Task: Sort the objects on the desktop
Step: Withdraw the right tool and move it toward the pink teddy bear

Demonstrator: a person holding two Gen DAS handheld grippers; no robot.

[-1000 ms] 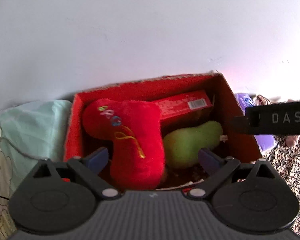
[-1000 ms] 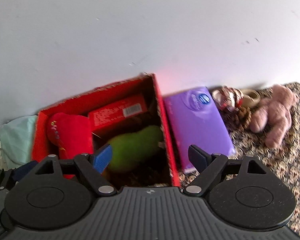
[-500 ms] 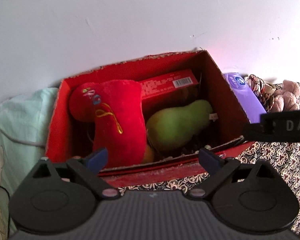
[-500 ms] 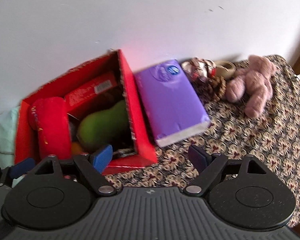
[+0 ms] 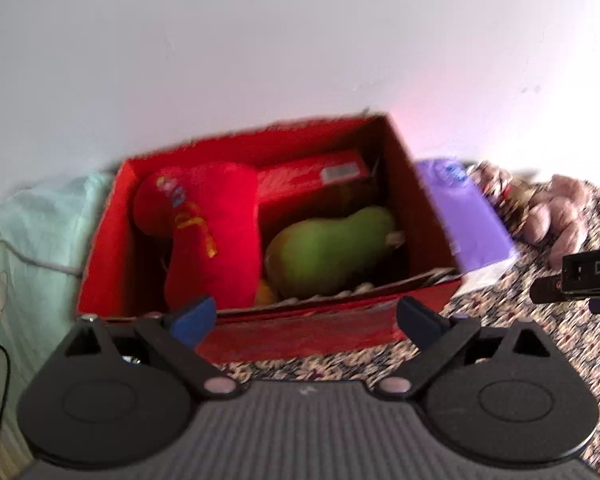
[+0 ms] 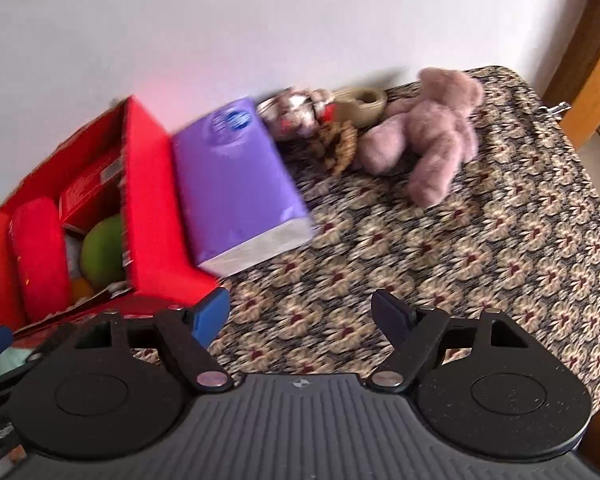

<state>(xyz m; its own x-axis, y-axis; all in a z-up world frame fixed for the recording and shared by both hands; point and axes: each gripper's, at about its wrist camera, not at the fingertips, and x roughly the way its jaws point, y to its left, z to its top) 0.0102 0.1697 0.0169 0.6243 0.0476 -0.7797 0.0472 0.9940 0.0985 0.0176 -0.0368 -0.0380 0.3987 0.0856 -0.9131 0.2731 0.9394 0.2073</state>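
Pulled back and up from the red box, both grippers, left and right, fingers spread and empty, box holding red plush and green pear; next likely the purple pack or bear on the tabletop.

Box crowded; cloth right seemingly free.

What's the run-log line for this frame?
left gripper: open, empty | right gripper: open, empty | red box: holds green plush | teddy bear: on tablecloth
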